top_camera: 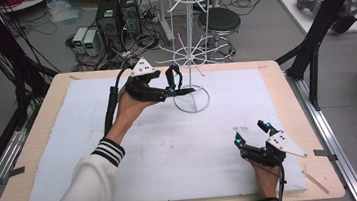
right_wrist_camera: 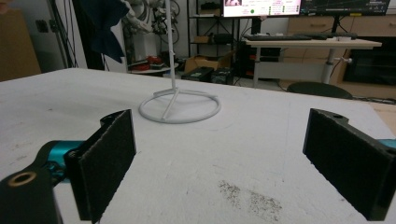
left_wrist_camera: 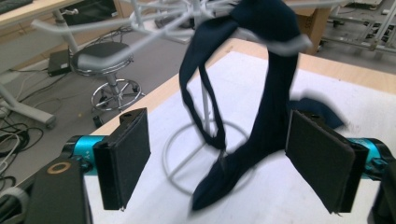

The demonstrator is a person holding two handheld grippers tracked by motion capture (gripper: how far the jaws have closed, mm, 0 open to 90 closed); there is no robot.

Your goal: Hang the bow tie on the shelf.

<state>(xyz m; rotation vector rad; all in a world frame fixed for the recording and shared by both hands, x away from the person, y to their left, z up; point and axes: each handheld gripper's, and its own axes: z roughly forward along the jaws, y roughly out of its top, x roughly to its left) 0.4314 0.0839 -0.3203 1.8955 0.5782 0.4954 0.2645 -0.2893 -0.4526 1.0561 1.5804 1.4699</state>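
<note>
While the left tongs (left_wrist_camera: 219, 158) stand wide open with nothing between their pads, a dark sock (left_wrist_camera: 261, 93) hangs from an arm of the white wire rack (top_camera: 187, 54) just ahead of them. The right tongs (right_wrist_camera: 224, 163) rest low over the white worktop (top_camera: 171, 146), spread wide and empty.

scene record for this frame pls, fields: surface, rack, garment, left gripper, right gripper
surface: white sheet on a wooden table
rack: white wire rack on a ring base, far centre of the sheet
garment: dark sock draped over a rack arm, hanging down
left gripper: raised by the rack, open, jaws either side of the sock, not clamped
right gripper: low over the near right of the sheet, open, holding nothing
</note>
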